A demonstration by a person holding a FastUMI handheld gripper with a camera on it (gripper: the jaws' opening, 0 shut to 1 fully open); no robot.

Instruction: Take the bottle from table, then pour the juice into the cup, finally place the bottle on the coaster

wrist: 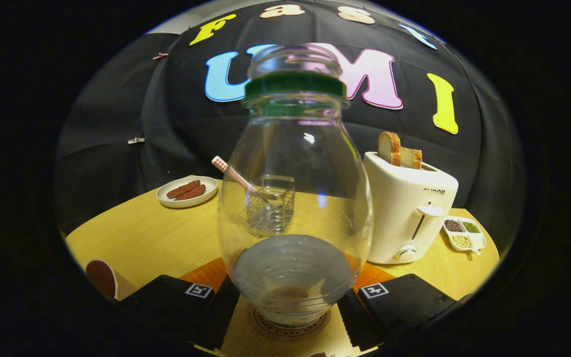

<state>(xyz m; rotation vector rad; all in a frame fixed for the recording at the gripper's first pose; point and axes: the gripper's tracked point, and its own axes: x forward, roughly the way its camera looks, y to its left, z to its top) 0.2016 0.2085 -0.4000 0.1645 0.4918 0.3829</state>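
centrally, clear bottle [294, 198] with green neck band, upright, empty-looking, base over round coaster [290, 325] at bottom centre; contact with coaster not discernible. gripper [293, 302] fingers flanking bottle's lower body, one each side, close against it; firm press not confirmable. cup [103, 278], lower left, lying tipped on wooden table [142, 238]. plate [187, 191] with dark strips, left of centre. toaster [408, 208] with bread slices, right. sectioned dish [464, 234] of grains, far right. wire holder [271, 204] behind bottle.
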